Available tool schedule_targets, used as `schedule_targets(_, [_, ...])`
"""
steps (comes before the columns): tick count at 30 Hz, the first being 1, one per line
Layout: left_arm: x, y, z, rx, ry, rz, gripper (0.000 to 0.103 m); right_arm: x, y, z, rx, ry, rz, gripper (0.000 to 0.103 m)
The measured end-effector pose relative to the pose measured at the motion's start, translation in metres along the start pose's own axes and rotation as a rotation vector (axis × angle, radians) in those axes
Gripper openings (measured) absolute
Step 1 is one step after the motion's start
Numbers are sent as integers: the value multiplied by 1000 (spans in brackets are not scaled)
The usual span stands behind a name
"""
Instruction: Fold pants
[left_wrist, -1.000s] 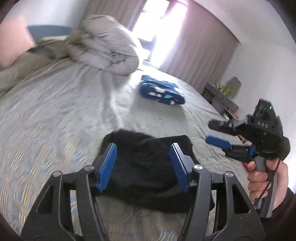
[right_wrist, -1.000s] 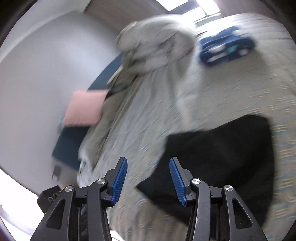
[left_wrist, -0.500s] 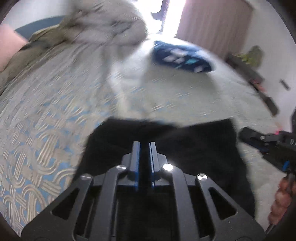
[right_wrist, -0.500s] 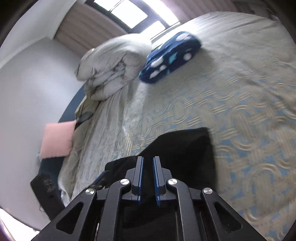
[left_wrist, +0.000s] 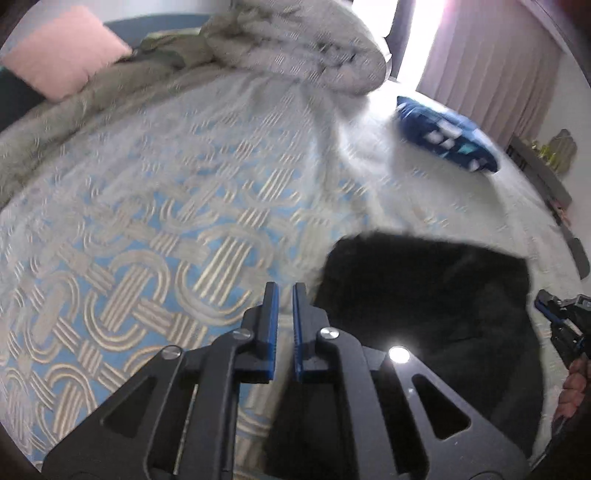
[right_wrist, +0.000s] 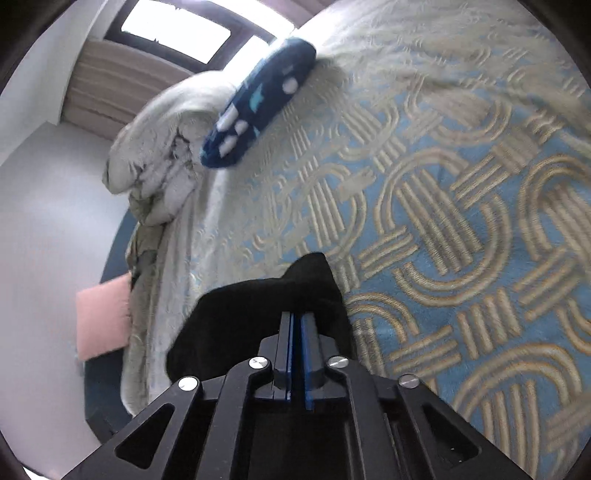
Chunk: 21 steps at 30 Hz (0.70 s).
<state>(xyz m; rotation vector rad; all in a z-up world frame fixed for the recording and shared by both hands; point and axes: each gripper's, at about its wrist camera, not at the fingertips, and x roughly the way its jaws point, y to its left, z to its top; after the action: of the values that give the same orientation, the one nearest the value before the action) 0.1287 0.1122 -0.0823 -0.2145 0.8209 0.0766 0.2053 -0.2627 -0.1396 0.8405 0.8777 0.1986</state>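
Observation:
The black pants (left_wrist: 424, 295) lie bunched on the patterned bedspread (left_wrist: 147, 221), at the lower right of the left wrist view. My left gripper (left_wrist: 282, 291) is nearly shut with a narrow gap and nothing between its blue pads, just left of the pants' edge. My right gripper (right_wrist: 296, 319) is shut on a fold of the black pants (right_wrist: 258, 310) and holds it raised off the bedspread (right_wrist: 461, 221). The right gripper's tip also shows at the right edge of the left wrist view (left_wrist: 554, 308).
A rolled grey duvet (left_wrist: 303, 40) and a pink pillow (left_wrist: 62, 51) lie at the head of the bed. A folded dark blue patterned garment (left_wrist: 447, 136) lies beyond the pants; it also shows in the right wrist view (right_wrist: 258, 107). Curtains (left_wrist: 491, 66) hang behind.
Both grippers closed from wide open. The left gripper has since moved left off the pants and now has nothing in it. The right gripper has lifted a fold of the pants.

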Motion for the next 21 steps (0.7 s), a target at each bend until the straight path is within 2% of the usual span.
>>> schedule_targets(3, [-18, -26, 14, 54, -51, -53, 9, -14, 20, -2, -41, -23, 22, 10])
schedule_targets(4, [-23, -39, 19, 69, -64, -97, 14, -16, 27, -3, -58, -21, 25, 12])
schedule_targets(6, [-25, -56, 22, 90, -69, -153, 21, -13, 42, -5, -91, -10, 39, 13])
schedule_targets(9, [-15, -87, 25, 153, -63, -208, 22, -1, 60, -8, -128, 21, 50, 14])
schedule_targets(13, [20, -111, 20, 209, -8, -194, 22, 38, 66, -11, -131, 62, 16, 14])
schedule_targets(17, [65, -109, 9, 216, 88, -115, 20, 64, 51, -12, -80, 91, -25, 13])
schedule_targets(19, [70, -107, 4, 217, 78, -113, 20, 74, 45, -14, -83, 97, -32, 9])
schedule_targets(21, [66, -114, -2, 268, 41, -73, 20, 79, 43, -17, -118, 80, -42, 3])
